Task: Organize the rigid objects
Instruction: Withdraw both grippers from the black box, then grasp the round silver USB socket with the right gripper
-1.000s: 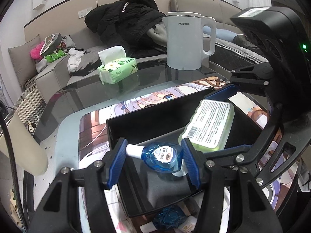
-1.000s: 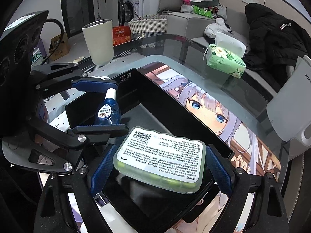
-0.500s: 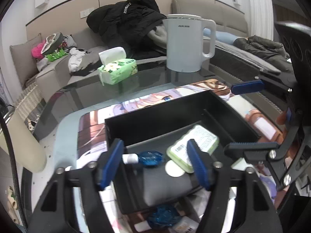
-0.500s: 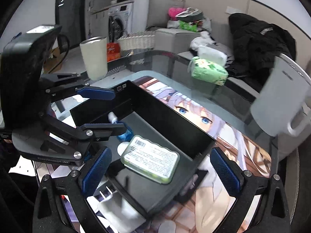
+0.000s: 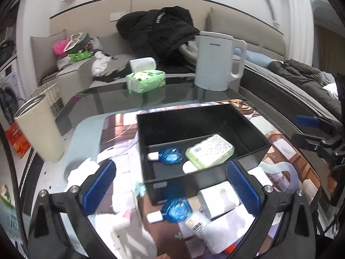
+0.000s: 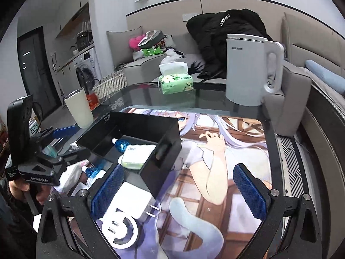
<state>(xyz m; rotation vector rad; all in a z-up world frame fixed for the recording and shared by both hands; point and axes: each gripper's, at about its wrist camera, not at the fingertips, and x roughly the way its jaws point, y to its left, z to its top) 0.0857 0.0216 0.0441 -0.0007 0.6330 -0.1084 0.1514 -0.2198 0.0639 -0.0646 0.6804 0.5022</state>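
Observation:
A black open box [image 5: 248,116] stands on the printed mat; it also shows in the right wrist view [image 6: 172,138]. Inside lie a blue bottle [image 5: 170,155] with a white cap and a green case [image 5: 210,152] with a white label, both also in the right wrist view: the bottle [image 6: 120,145], the case [image 6: 138,156]. My left gripper [image 5: 170,188] is open and empty, pulled back above the box's near side. My right gripper [image 6: 177,188] is open and empty over the mat, right of the box. A second blue bottle [image 5: 175,208], a white charger [image 5: 217,196] and a small labelled vial [image 5: 196,223] lie in front of the box.
A white kettle [image 5: 213,62], a green tissue pack [image 5: 146,79] and a beige tumbler [image 5: 41,129] stand on the glass table. White tissues [image 5: 131,220] lie near the box's front. A white plug adapter [image 6: 129,202] and a round white charger [image 6: 119,231] lie by the right gripper's left finger.
Both grippers opened, released the blue bottle and the green case into the box, then pulled back and away from it.

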